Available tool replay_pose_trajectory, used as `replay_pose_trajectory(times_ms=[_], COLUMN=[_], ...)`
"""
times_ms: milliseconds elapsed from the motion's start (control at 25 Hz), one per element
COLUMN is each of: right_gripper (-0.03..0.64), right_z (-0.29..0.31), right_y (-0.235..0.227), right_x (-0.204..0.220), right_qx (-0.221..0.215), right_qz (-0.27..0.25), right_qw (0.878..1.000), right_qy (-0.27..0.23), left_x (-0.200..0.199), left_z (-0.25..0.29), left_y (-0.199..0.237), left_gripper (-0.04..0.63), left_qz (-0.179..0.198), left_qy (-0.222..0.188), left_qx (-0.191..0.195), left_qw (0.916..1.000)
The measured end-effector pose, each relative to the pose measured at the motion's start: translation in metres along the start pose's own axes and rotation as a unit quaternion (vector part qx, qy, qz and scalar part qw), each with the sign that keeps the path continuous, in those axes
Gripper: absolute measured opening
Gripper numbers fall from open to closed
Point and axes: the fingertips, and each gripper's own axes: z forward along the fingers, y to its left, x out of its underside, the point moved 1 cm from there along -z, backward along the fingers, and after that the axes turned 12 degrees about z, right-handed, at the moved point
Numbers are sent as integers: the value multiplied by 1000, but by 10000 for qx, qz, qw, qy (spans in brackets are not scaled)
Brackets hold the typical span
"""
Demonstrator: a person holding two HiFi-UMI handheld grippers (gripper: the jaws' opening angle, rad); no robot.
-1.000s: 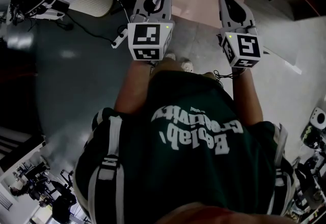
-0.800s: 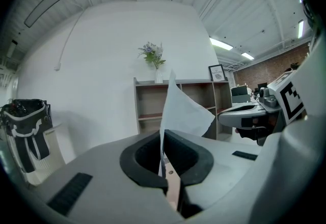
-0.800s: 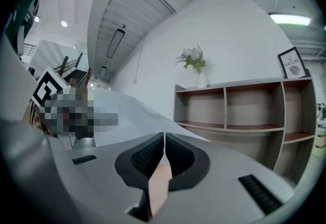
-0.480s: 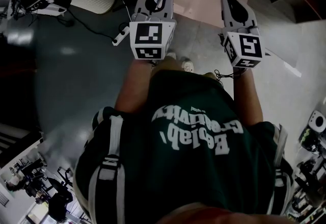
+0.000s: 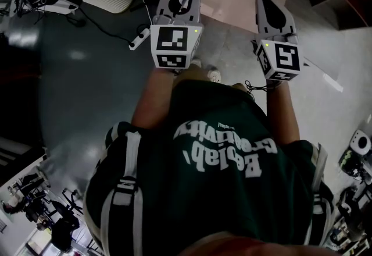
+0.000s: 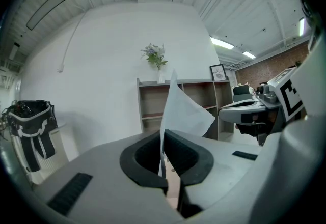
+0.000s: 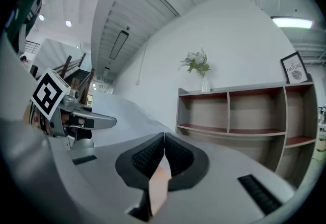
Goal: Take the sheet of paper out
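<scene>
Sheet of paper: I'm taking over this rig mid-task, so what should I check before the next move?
1. Left gripper shut on the sheet of paper: ok, the white sheet stands up out of it.
2. Right gripper shut on the pinkish cover: ok.
3. Sheet fully free of the cover: cannot tell; the head view is too dim to separate the two.
4. Grippers side by side with a gap between them, not touching: ok.
5. Shelf well behind the held things, not touching them: ok.
</scene>
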Motion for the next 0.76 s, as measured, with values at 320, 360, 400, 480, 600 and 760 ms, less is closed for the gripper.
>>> replay_pose_trajectory(times_ms=[320, 360, 400, 480, 600, 760], right_gripper=[34, 34, 34, 34, 34, 34], right_z=[3, 4, 4, 4, 4, 3], right_y=[5, 7, 8, 11, 15, 19], right_x=[1, 1, 1, 1, 0, 2], right_qx=[-88, -103, -119, -148, -174, -178], right_qz=[31, 29, 26, 20, 17, 4], right_qw=[9999, 9999, 9999, 9999, 9998, 9998], right_qy=[-68, -63, -59, -58, -65, -1], left_x=[3, 4, 4, 5, 6, 6], left_z=[-3, -3, -4, -6, -9, -12], left_y=[2, 3, 4, 5, 7, 10], left_gripper=[18, 18, 18, 18, 18, 18], left_qz=[9, 4, 0, -9, -23, -39], left_qy=[17, 22, 27, 31, 39, 30], left_qx=[-12, -17, -24, -40, -49, -46], left_qw=[10000, 10000, 10000, 10000, 10000, 10000])
